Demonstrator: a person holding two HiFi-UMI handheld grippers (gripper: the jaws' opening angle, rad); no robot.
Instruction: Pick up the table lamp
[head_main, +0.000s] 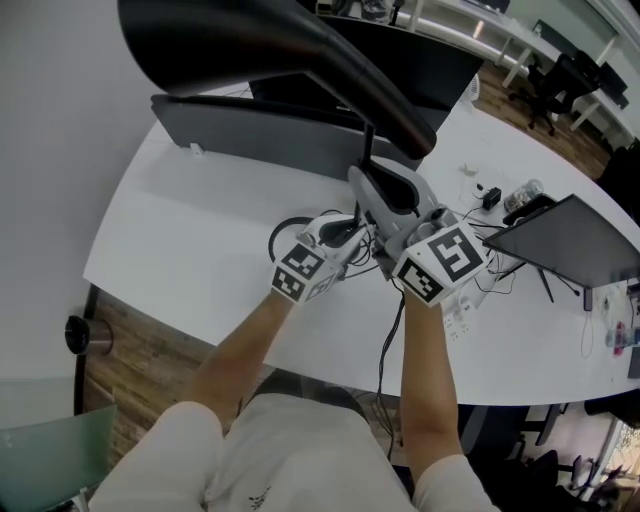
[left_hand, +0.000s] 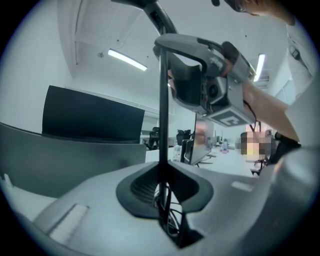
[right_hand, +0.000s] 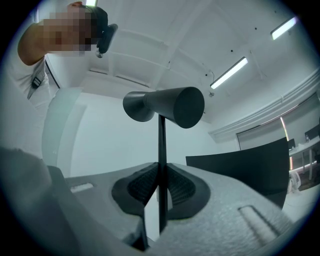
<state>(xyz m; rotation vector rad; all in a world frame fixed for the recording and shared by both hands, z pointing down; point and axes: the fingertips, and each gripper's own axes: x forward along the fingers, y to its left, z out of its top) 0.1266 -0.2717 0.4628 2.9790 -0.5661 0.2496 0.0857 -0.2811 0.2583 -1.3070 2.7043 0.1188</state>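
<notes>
The table lamp has a large black cone shade (head_main: 250, 40) close under the head camera and a thin black stem (head_main: 368, 140). Both grippers hold that stem above the white table (head_main: 190, 250). My left gripper (head_main: 352, 232) is shut on the stem low down; in the left gripper view the stem (left_hand: 162, 100) runs up from between its pads (left_hand: 145, 190). My right gripper (head_main: 366, 182) is shut on the stem higher up, and shows in the left gripper view (left_hand: 215, 85). The right gripper view has the stem (right_hand: 161, 145) pinched between its pads, with the shade (right_hand: 165, 106) above.
A long dark panel (head_main: 260, 125) stands behind the lamp. A black cable loop (head_main: 285, 235) lies under my left gripper. A dark screen on a stand (head_main: 565, 240) and small items (head_main: 520, 195) sit on the right. The table's near edge runs by the wooden floor (head_main: 130, 360).
</notes>
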